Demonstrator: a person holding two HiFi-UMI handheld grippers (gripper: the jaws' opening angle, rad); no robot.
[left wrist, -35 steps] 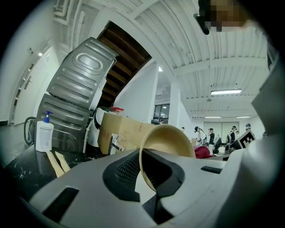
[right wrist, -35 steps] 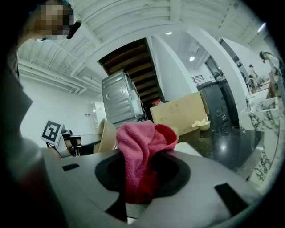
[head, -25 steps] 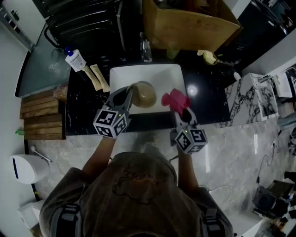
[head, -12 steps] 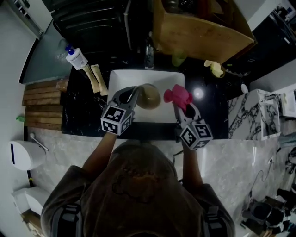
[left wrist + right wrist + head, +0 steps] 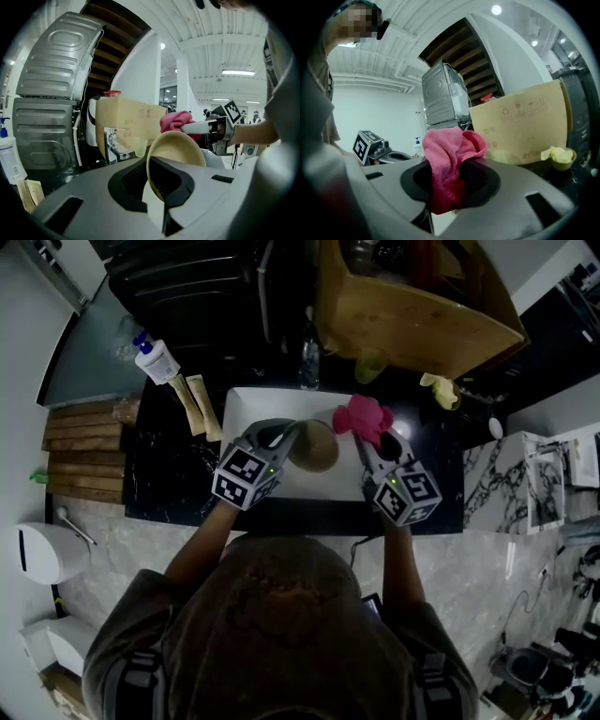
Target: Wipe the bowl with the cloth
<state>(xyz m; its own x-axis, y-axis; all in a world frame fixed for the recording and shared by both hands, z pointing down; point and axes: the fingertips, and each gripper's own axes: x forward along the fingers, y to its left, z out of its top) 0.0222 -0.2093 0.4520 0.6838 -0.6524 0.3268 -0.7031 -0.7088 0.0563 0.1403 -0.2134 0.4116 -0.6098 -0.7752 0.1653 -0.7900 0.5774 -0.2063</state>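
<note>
1. Over white sink (image 5: 240, 405), set in black counter (image 5: 164, 479): both grippers, a person's forearms behind them.
2. L gripper (image 5: 157, 183): jaws almost closed, pinching rim of tan bowl (image 5: 178, 149); nothing else between them.
3. Bowl lifted above middle of sink, tipped up on edge, hollow side turned back toward L gripper's camera.
4. R gripper (image 5: 449, 188): jaws clamped on bunched pink cloth (image 5: 450, 157), w/ top of cloth bulging up past jaw tips.
5. Cloth by sink's far R corner, just beside bowl's far rim. Touching or not: can't tell from any view.
6. Beyond sink's far edge: faucet (image 5: 307, 351), pale green cup (image 5: 371, 365) just R of it, big cardboard box (image 5: 417, 310) further back.
7. Near counter's far L corner: white bottle w/ blue pump (image 5: 156, 360), lying at an angle.
8. Btwn bottle and sink's L edge: two tan packets (image 5: 194, 401), side by side.
9. At counter's L edge: stack of wooden boards (image 5: 82, 460).
10. Near counter's far R edge: yellow-green crumpled item (image 5: 441, 388), well apart from grippers.
</note>
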